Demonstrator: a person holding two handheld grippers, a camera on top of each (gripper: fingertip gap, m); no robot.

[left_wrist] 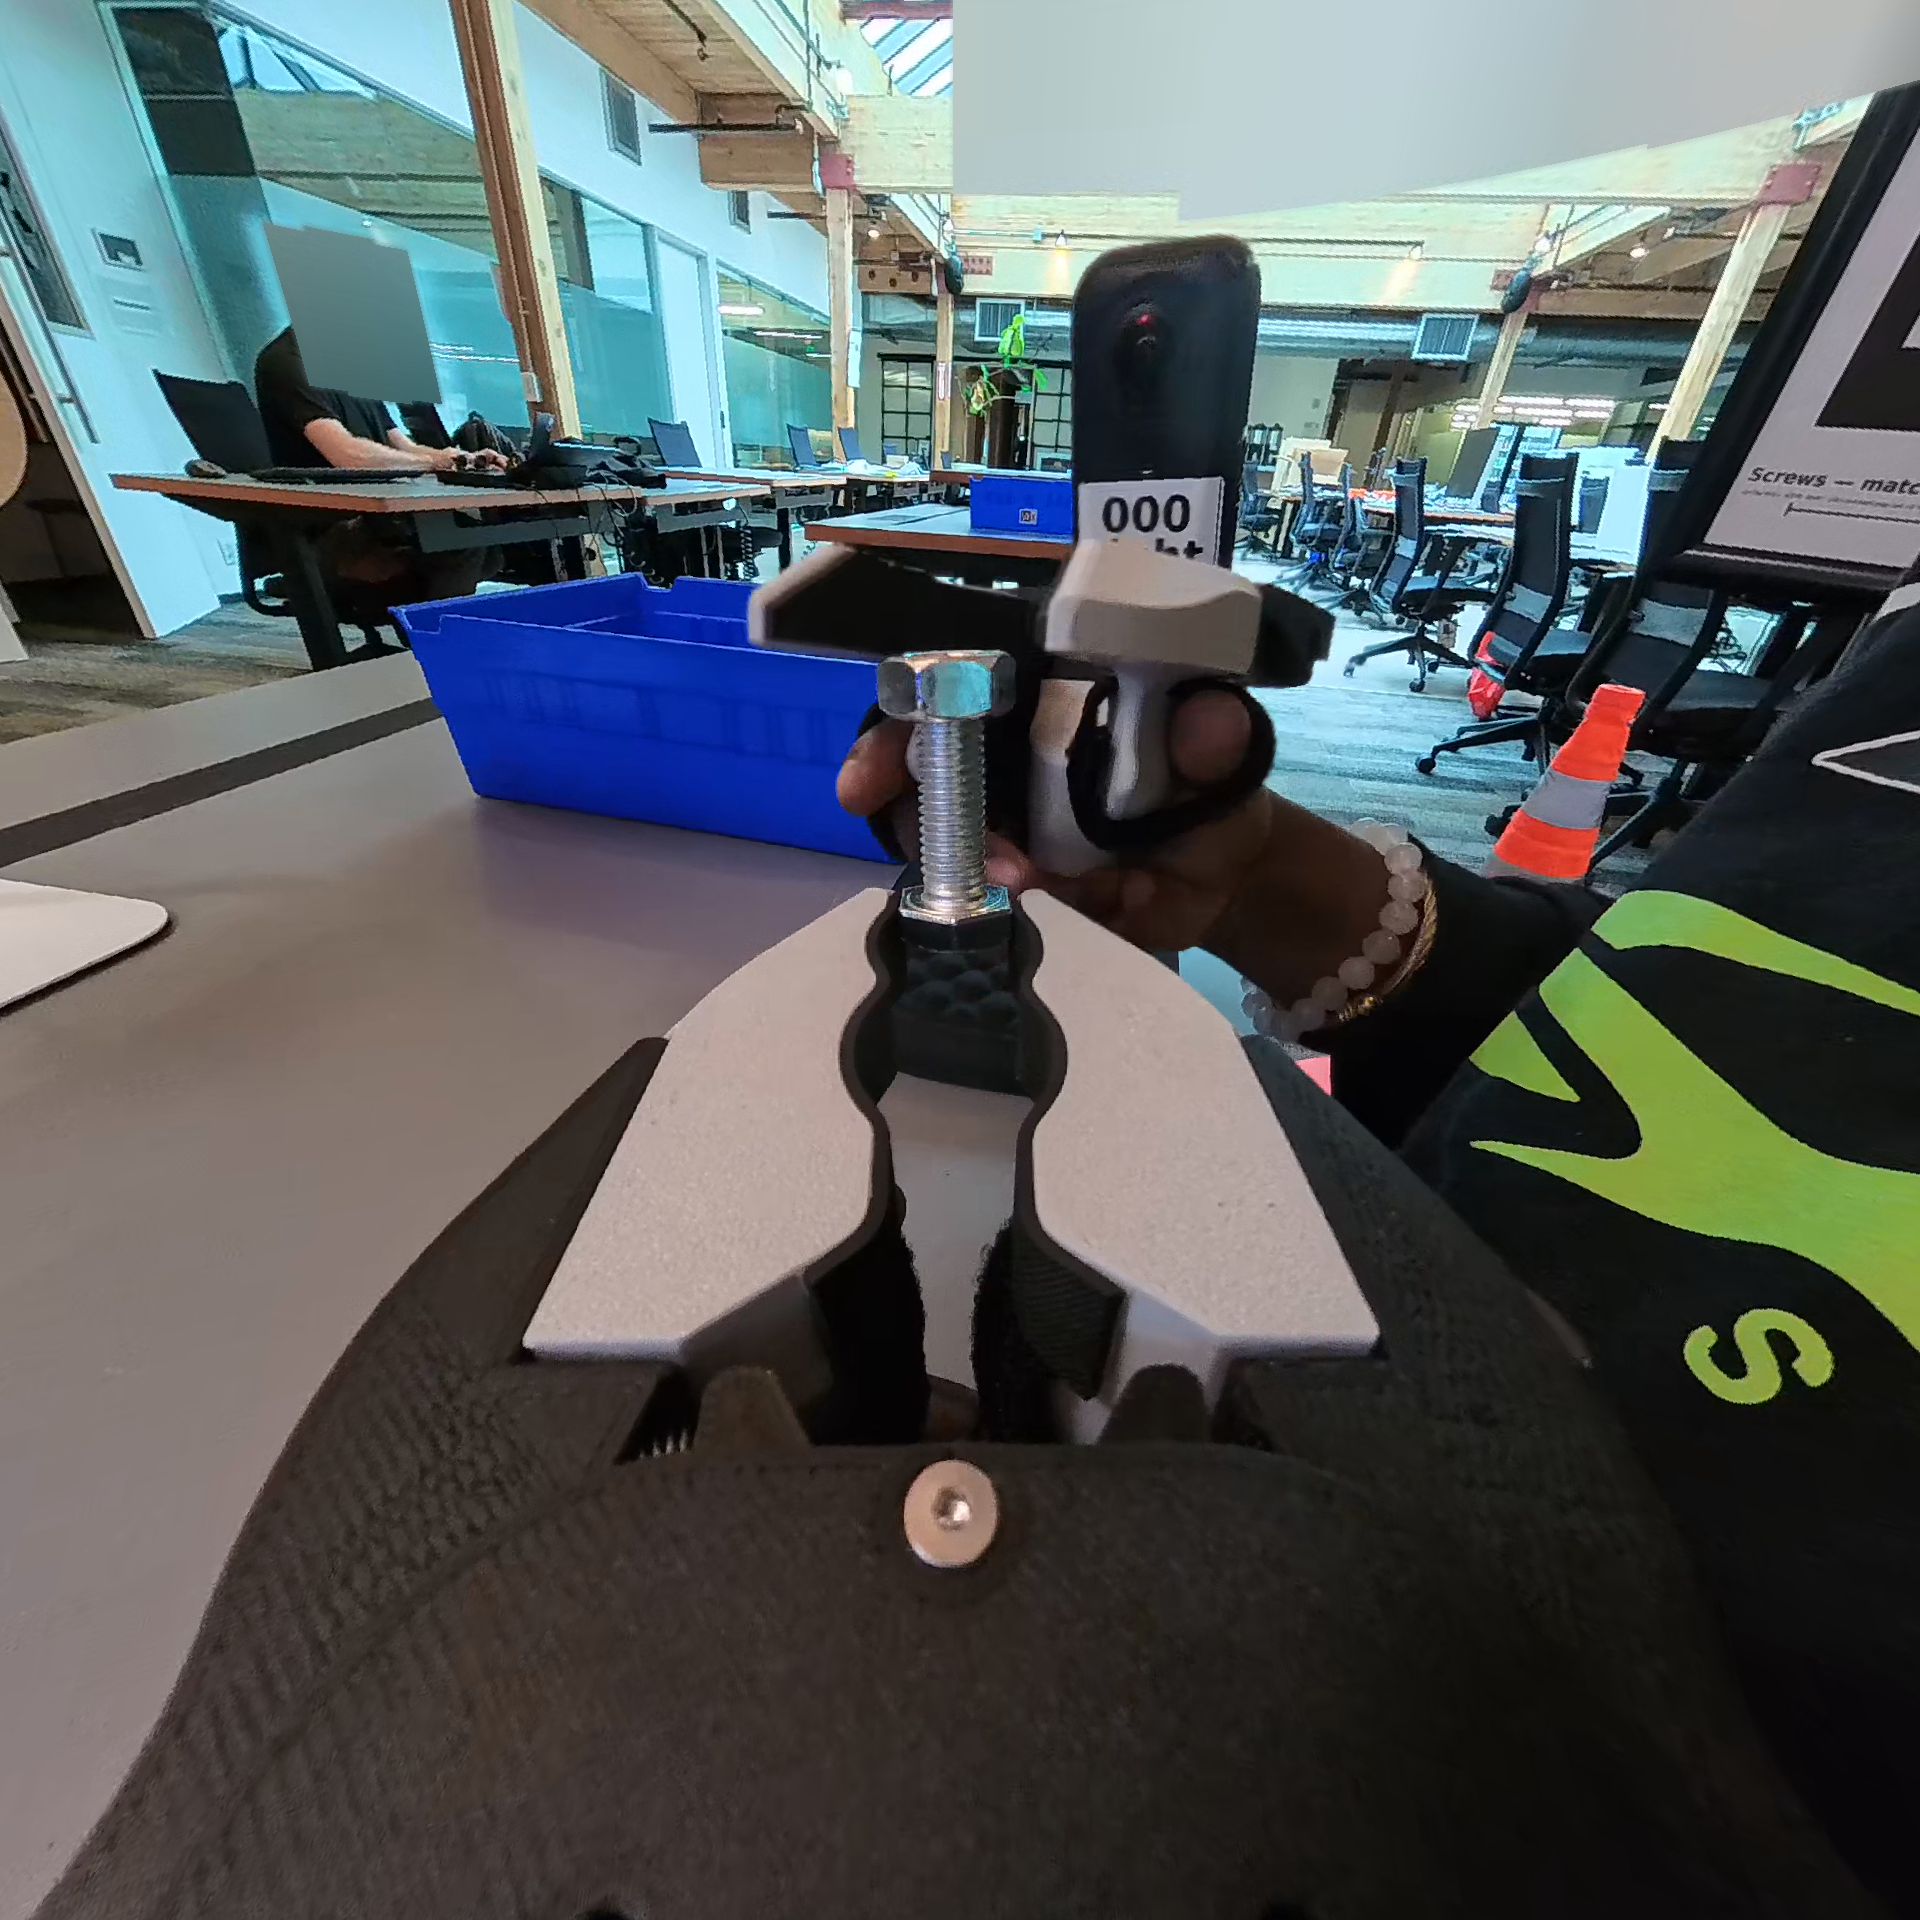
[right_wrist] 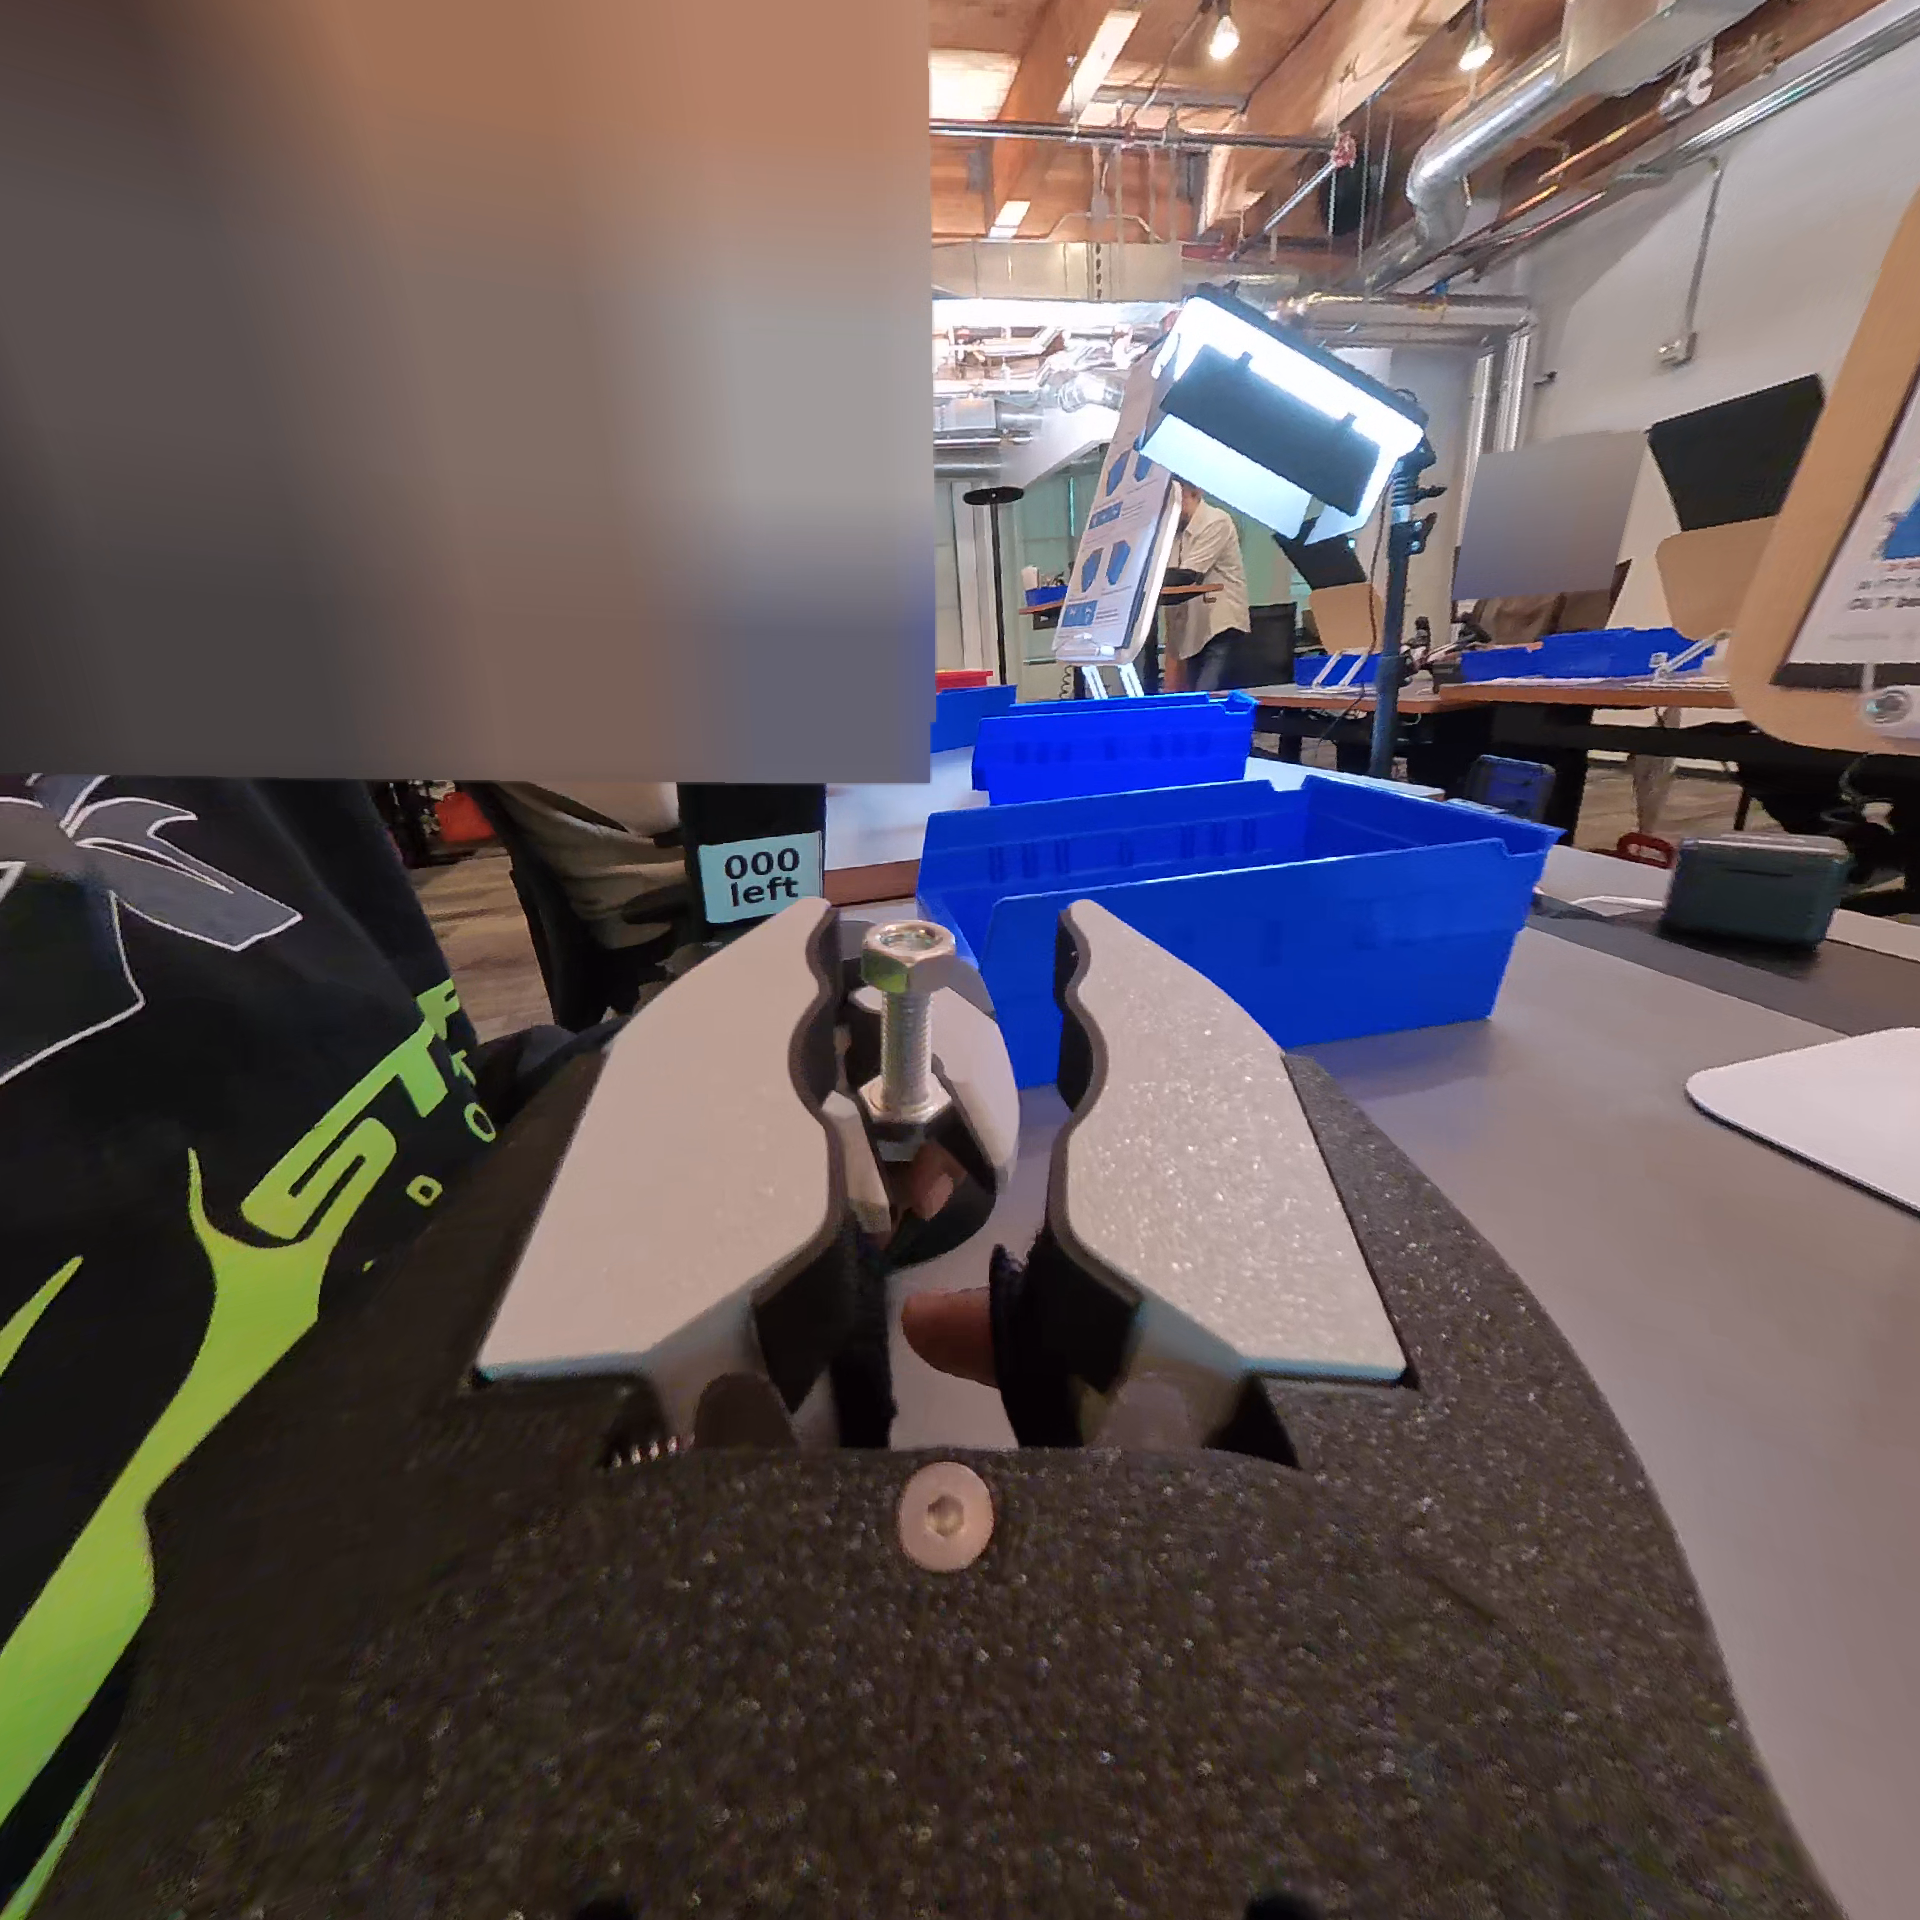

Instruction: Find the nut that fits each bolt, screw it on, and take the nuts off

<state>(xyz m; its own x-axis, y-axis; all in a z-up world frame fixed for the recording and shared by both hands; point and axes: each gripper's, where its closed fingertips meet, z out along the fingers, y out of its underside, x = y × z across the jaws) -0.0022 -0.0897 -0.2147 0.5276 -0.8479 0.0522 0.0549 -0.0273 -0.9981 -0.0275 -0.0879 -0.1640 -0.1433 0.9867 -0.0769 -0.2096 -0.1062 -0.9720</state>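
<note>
Your left gripper [left_wrist: 954, 920] hides the bolt's [left_wrist: 948, 774] lower end. The white pad [left_wrist: 62, 935] runs off frame.

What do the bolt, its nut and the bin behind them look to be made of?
Bolt and nut: bright silvery metal, probably zinc-plated steel, with glossy highlights on the threads. Blue bin: moulded plastic, evenly coloured, ribbed walls.

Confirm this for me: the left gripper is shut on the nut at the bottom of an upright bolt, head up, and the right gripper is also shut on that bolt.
Wrong on one point. The right gripper is open, as the right wrist view shows: its fingers stand apart and touch nothing. The rest holds: the left gripper is shut on the nut at the bottom of the upright bolt, head up.
</note>
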